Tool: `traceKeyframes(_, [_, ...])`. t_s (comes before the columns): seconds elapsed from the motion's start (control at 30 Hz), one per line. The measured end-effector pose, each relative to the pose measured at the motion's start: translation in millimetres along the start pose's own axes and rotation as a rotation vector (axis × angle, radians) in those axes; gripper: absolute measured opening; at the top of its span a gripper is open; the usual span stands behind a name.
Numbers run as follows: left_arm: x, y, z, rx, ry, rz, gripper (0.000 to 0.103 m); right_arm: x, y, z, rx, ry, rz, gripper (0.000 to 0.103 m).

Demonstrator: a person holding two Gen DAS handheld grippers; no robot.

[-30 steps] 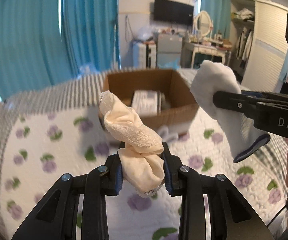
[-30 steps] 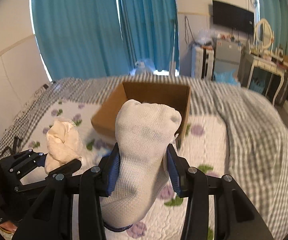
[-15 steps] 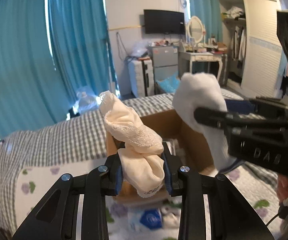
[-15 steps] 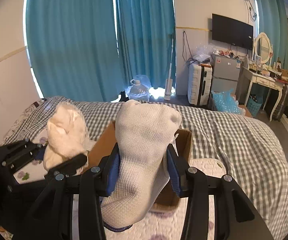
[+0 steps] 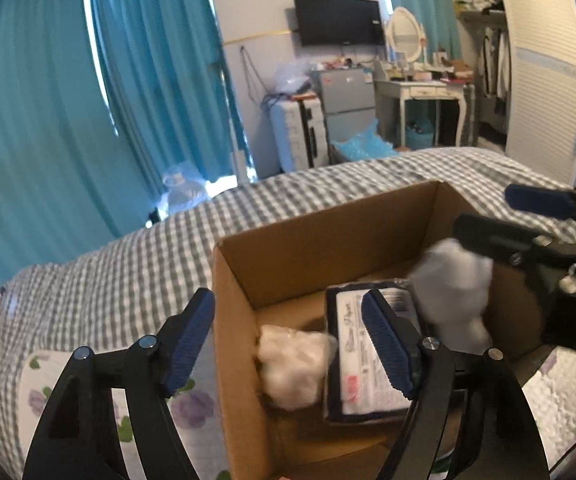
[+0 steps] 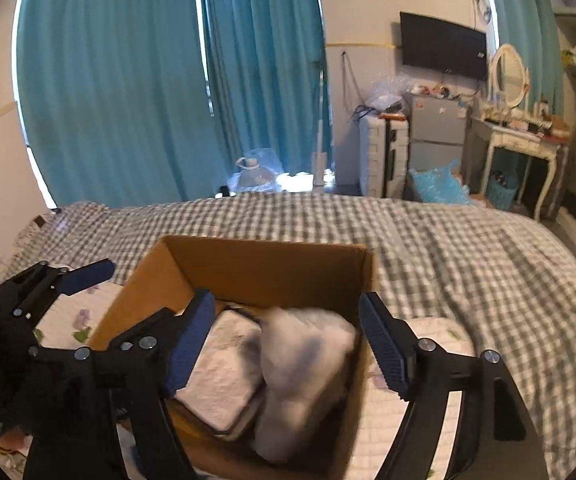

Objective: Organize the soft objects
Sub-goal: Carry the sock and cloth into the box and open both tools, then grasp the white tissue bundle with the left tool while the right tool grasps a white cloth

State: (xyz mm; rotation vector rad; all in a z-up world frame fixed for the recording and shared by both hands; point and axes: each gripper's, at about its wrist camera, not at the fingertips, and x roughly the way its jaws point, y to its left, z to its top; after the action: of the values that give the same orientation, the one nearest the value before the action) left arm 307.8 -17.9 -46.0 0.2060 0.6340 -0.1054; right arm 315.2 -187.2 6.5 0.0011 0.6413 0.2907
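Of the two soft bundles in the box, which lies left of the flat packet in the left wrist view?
The cream lace bundle; the white sock is on the packet's right.

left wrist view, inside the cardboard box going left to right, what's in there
cream lace sock → flat packaged item with a white label → white sock, blurred, by the right gripper
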Motion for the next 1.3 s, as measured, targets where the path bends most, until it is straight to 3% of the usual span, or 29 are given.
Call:
traceKeyframes(0.23, [-51,12,6,-0.024,-0.024,0.017,0.077,-41,3,12,0.040,-0.029,-0.008,0.076])
traceKeyframes(0.4, [-118,23,19,-0.034,-0.108,0.034,0.077,-107,31,30,-0.006,-0.079,-0.027,0.076])
traceKeyframes(0.57, [-194,40,28,-0.044,-0.188,0.044,0.077,-173,59,41,-0.024,-0.130,-0.027,0.086])
traceKeyframes(0.67, [-228,51,24,-0.051,-0.222,0.065,0.084,-206,76,39,-0.048,-0.147,-0.018,0.095])
traceKeyframes(0.77, [-249,60,16,-0.067,-0.236,0.070,0.084,-224,90,29,-0.065,-0.125,0.003,0.096])
traceKeyframes(0.9, [-254,71,-2,-0.077,-0.199,0.005,0.084,-224,105,6,-0.072,-0.078,0.001,0.096])
traceKeyframes(1.0, [-248,75,-24,-0.070,-0.179,0.007,0.084,-215,109,-18,-0.075,-0.041,-0.003,0.096])
traceKeyframes(1.3, [-167,69,-99,-0.094,0.041,-0.035,0.084,-136,106,-86,-0.042,0.120,-0.021,0.096])
